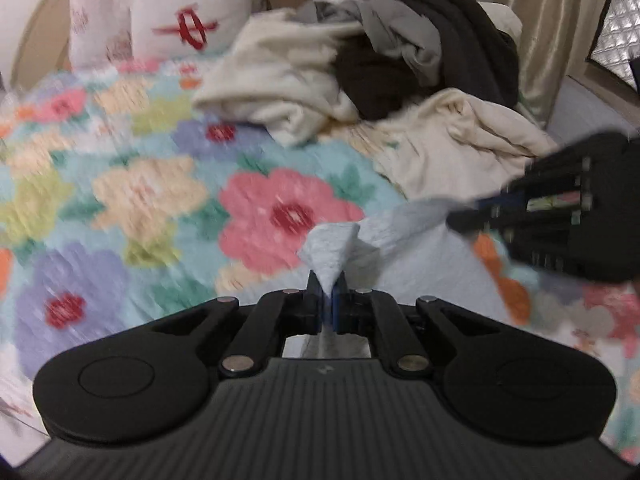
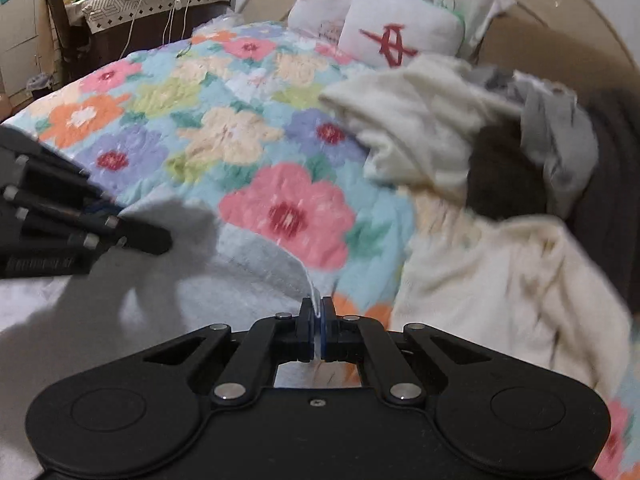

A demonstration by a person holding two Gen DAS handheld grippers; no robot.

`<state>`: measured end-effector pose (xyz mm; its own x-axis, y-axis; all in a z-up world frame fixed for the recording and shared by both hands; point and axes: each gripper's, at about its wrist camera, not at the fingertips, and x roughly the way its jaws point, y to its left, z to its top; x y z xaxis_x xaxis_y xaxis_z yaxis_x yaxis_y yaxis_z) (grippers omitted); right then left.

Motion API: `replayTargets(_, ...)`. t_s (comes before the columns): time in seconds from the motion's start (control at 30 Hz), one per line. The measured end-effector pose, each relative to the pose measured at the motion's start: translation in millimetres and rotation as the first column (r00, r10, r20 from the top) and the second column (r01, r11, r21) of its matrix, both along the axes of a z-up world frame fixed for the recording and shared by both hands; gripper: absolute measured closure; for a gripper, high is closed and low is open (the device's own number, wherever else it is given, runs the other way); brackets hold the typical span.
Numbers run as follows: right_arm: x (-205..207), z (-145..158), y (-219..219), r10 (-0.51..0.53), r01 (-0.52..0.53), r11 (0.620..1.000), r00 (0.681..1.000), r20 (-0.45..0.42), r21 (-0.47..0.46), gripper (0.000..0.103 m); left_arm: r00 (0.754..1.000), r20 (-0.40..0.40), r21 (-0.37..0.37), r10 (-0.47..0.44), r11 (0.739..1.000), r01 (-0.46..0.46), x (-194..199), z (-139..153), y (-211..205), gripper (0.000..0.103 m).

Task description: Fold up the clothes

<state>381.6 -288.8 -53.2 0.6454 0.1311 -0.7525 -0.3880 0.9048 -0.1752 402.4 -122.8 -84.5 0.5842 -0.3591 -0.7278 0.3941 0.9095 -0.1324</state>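
Note:
A light blue-grey garment (image 1: 408, 236) lies on the flowered bedspread (image 1: 152, 184). My left gripper (image 1: 327, 284) is shut on a bunched corner of it. My right gripper (image 2: 317, 312) is shut on another edge of the same garment (image 2: 240, 256), which spreads to its left. Each gripper shows in the other's view: the right gripper (image 1: 472, 216) at the right edge of the left wrist view, the left gripper (image 2: 132, 232) at the left edge of the right wrist view. Both hold the cloth close above the bed.
A pile of unfolded clothes sits toward the headboard: cream garments (image 1: 280, 80), a dark brown one (image 1: 452, 40), a grey one (image 1: 404, 28). Another cream garment (image 2: 500, 292) lies near my right gripper. Pillows (image 2: 400, 28) stand at the head. A cluttered side table (image 2: 140, 4) is beyond the bed.

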Motion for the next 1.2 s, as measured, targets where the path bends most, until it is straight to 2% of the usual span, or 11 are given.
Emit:
replayTargets(0.1,18.4,6.8,2.0,-0.008,0.007,0.999,1.000,0.022,0.047,0.101,0.999,-0.023,0.033,0.026,0.999,-0.025,9.8,-4.1,-1.8,0.090)
replayTargets(0.17,27.4,-6.2,8.4,-0.015,0.015,1.000,1.000,0.019,0.002,0.101,0.998,-0.039,0.054,0.044,0.998,-0.042,16.1,-7.3,-2.3,0.073)
replayTargets(0.33,38.4,-48.2,2.1,-0.094,0.093,0.996,0.993,-0.067,-0.009,0.099,0.992,-0.060,0.072,0.113,0.991,-0.109,1.6,-13.6,47.2,0.053)
replayTargets(0.53,19.1,-49.6,-6.3,-0.210,0.212,0.976,0.976,-0.057,0.038,0.089,0.962,-0.108,0.092,0.252,0.966,-0.243,-23.9,-12.8,127.2,0.053)
replayTargets(0.63,13.7,-33.1,1.5,-0.372,0.372,0.928,0.928,0.006,-0.008,0.052,0.938,-0.131,0.104,0.319,0.946,-0.307,-36.6,-12.4,167.2,0.053)
replayTargets(0.7,7.5,-17.9,8.5,-0.384,0.384,0.920,0.923,-0.007,0.081,0.052,0.924,-0.152,0.099,0.352,0.935,-0.340,-40.3,-16.0,183.6,0.053)
replayTargets(0.8,1.8,-4.9,28.4,-0.251,0.276,0.921,0.960,-0.123,0.274,0.053,0.903,-0.190,0.078,0.386,0.922,-0.379,-40.3,-26.0,196.3,0.050)
replayTargets(0.9,-0.2,-6.6,56.2,-0.144,0.219,0.905,0.964,-0.222,0.365,0.052,0.879,-0.228,0.058,0.418,0.907,-0.417,-40.2,-36.0,209.1,0.046)
replayTargets(1.0,3.2,-17.5,76.3,-0.132,0.231,0.898,0.954,-0.270,0.375,0.048,0.855,-0.263,0.039,0.447,0.890,-0.454,-40.3,-45.6,221.2,0.035)
replayTargets(1.1,9.8,-32.9,87.1,-0.197,0.294,0.885,0.939,-0.280,0.361,0.044,0.860,-0.219,0.024,0.461,0.884,-0.467,-42.7,-43.7,219.2,0.030)
replayTargets(1.2,21.8,-56.2,91.6,-0.226,0.349,0.864,0.913,-0.340,0.363,0.044,0.863,-0.175,0.007,0.473,0.877,-0.480,-45.2,-41.9,217.2,0.039)
